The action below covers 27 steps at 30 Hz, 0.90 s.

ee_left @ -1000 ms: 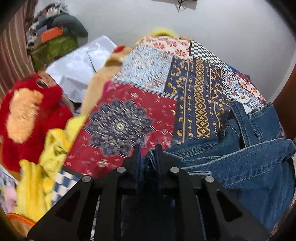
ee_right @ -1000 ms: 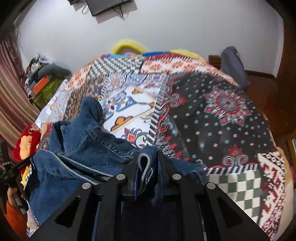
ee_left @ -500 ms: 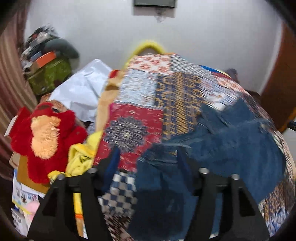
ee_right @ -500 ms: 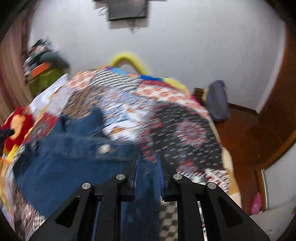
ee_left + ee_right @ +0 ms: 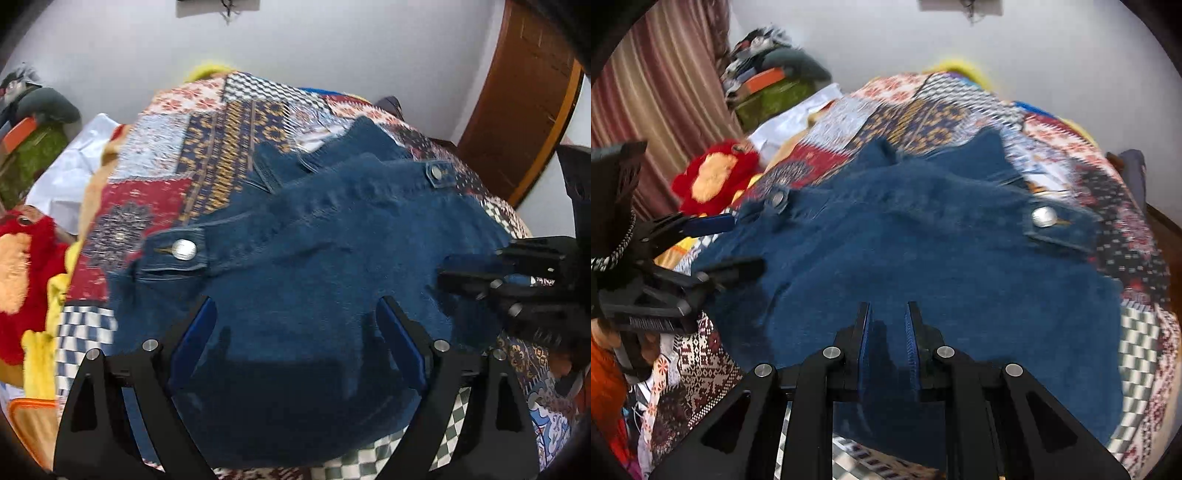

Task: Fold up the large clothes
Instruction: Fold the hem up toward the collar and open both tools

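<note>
- The blue denim garment lies spread over the patchwork quilt that covers the bed, filling most of the middle of both views.
- Two cuffs with metal buttons lie on top of the garment, one on its left part and one on its right.
- The left tool has its jaws spread wide, one on each side of the denim below, gripping nothing.
- The right tool has its jaws a little apart with denim showing in the gap; they do not pinch the cloth.
- In the left wrist view the right tool reaches in from the right over the garment's right edge; in the right wrist view the left tool comes in from the left over its left edge.
- Left of the bed sit a red plush toy, a yellow cloth and a white sheet.
- Beyond them a pile of bags and clothes stands against the striped curtain.
- A wooden door stands to the right of the bed.
</note>
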Available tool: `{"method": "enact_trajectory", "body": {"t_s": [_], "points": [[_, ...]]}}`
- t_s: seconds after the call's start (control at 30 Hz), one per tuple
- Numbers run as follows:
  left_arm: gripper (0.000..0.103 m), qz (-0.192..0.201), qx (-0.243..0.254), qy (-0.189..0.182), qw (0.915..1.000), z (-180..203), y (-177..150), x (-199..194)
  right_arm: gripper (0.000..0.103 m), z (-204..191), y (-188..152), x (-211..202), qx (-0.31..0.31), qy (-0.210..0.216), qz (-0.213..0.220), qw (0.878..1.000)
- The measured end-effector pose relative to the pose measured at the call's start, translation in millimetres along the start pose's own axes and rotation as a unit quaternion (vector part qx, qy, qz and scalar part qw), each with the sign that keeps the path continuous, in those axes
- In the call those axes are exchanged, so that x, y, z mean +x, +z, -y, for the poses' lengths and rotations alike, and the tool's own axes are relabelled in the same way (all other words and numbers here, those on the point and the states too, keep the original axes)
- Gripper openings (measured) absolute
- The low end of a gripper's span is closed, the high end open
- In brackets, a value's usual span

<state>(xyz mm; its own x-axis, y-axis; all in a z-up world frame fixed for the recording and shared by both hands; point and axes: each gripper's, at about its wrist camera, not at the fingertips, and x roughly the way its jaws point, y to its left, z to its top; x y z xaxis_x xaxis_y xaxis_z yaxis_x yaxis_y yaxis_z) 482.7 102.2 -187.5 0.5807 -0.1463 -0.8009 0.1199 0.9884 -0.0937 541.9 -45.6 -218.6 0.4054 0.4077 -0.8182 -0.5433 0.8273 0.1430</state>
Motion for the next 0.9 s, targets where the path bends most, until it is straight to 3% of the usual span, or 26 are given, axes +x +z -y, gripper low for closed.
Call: {"method": "enact_trajectory", "body": {"t_s": [0.13, 0.2, 0.27, 0.4, 0.6, 0.67, 0.73, 0.83, 0.9], "points": [[0.088, -0.031, 0.016, 0.021, 0.9992, 7, -6, 29, 0.013, -5, -6, 31, 0.009, -0.009, -0.028, 1.000], [0.095, -0.033, 0.029, 0.036, 0.9984, 7, -13, 38, 0.013, -2, -9, 36, 0.007, -0.002, -0.026, 1.000], [0.101, -0.020, 0.026, 0.041, 0.9986, 3, -17, 37, 0.013, 4, -11, 36, 0.008, 0.003, -0.033, 0.999], [0.101, -0.020, 0.008, 0.039, 0.9990, -11, -29, 31, 0.013, 19, -16, 33, 0.001, 0.011, -0.041, 0.999], [0.101, -0.026, -0.023, 0.068, 0.9971, -39, -46, 14, 0.013, 30, -25, 20, 0.003, 0.004, -0.042, 0.999], [0.101, -0.030, -0.027, 0.097, 0.9945, -50, -52, 9, 0.013, 33, -28, 17, 0.005, -0.008, -0.044, 0.999], [0.101, -0.032, -0.032, 0.103, 0.9936, -59, -58, 3, 0.013, 37, -30, 16, 0.002, -0.042, -0.050, 0.998], [0.101, -0.043, -0.029, 0.146, 0.9879, -70, -71, 0, 0.013, 54, -37, 8, 0.023, -0.041, -0.053, 0.997], [0.101, -0.042, -0.046, 0.145, 0.9875, -80, -79, -6, 0.013, 64, -40, 3, 0.032, -0.050, -0.051, 0.997]]}}
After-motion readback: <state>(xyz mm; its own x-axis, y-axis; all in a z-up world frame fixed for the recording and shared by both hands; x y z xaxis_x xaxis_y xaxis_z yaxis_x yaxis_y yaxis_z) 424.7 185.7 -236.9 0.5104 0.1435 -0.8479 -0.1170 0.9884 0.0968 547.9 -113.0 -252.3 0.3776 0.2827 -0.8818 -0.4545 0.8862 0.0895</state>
